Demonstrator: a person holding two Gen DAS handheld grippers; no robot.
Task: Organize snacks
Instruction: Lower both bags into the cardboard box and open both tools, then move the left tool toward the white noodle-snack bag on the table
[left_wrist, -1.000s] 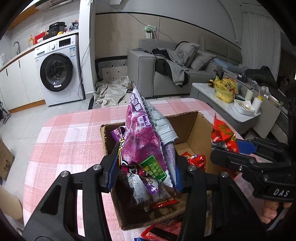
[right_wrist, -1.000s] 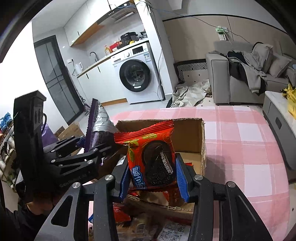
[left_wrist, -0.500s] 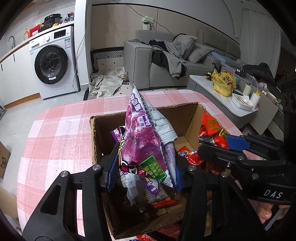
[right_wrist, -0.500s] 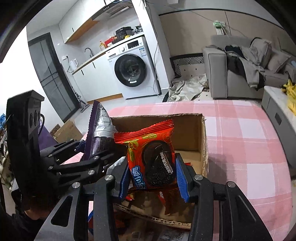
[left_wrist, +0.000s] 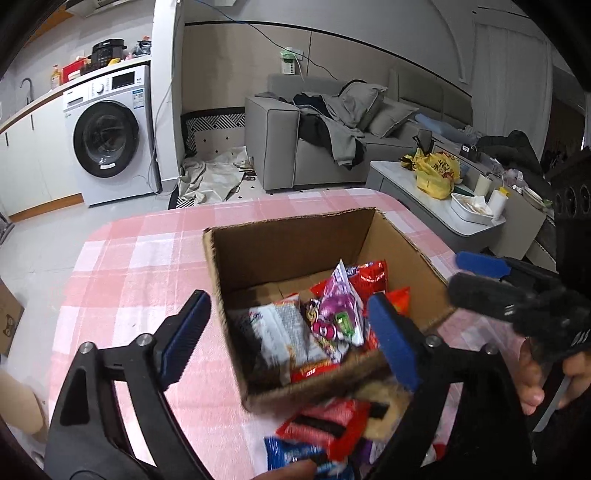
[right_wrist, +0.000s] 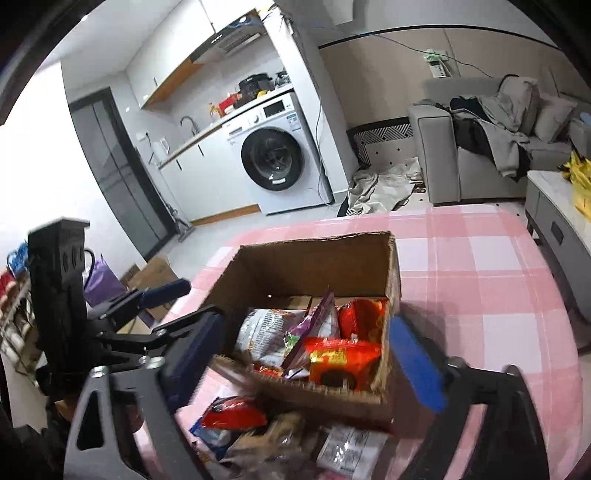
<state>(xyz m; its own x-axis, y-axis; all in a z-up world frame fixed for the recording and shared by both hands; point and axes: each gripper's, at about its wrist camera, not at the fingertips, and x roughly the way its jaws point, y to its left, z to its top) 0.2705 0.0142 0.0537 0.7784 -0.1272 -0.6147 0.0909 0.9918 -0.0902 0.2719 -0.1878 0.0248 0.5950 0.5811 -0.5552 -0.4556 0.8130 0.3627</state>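
Purple snack packet lies in box beyond open left hand-held gripper.

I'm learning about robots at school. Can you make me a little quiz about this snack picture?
1. True or false: the purple snack bag lies inside the cardboard box.
2. Is the left gripper open or shut on something?
3. Where are the snacks that are not boxed yet? A) on the sofa B) on the checked tablecloth, at the box's near side C) on the washing machine

Key:
1. True.
2. Open; its jaws have just been opening, nothing gripped.
3. B, like the red packet.
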